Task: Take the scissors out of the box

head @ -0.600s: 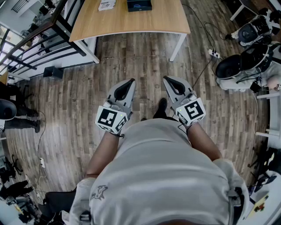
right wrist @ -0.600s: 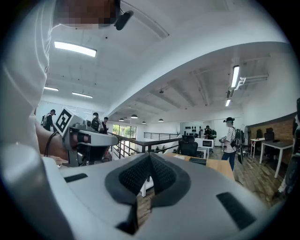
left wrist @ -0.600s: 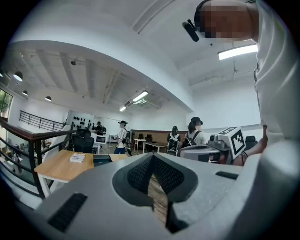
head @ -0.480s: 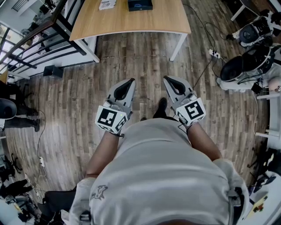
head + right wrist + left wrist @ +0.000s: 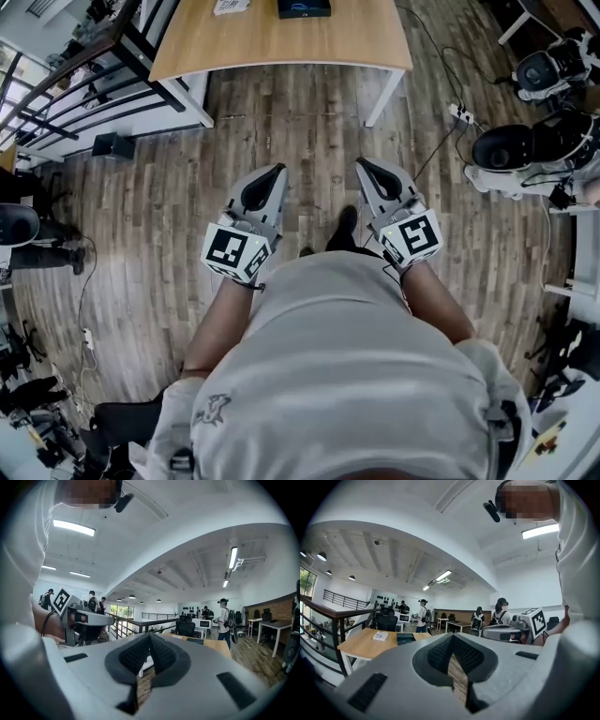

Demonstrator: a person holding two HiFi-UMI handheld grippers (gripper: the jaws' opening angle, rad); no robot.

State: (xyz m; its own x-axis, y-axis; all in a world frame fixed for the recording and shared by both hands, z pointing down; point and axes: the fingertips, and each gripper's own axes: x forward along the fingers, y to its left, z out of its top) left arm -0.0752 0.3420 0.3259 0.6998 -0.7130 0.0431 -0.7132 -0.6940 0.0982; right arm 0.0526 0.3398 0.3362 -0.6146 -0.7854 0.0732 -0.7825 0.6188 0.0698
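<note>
A dark box (image 5: 304, 7) lies on the far edge of a wooden table (image 5: 281, 42), well ahead of me; no scissors show. I hold both grippers side by side at waist height over the floor, pointing level toward the table. My left gripper (image 5: 274, 172) is shut with nothing in it; in the left gripper view its tips (image 5: 453, 638) meet, and the box (image 5: 405, 638) sits small on the table (image 5: 361, 645). My right gripper (image 5: 364, 166) is also shut and empty, its tips (image 5: 150, 636) together, with the box (image 5: 194, 640) far off.
White papers (image 5: 230, 6) lie beside the box. A black railing (image 5: 84, 80) runs along the left. Round machines (image 5: 525, 141) and a power strip with cables (image 5: 457, 114) sit on the floor at right. Several people stand far back (image 5: 423, 616).
The table and box have slid slightly toward the top of the head view. Both grippers keep the same shut, side-by-side pose.
</note>
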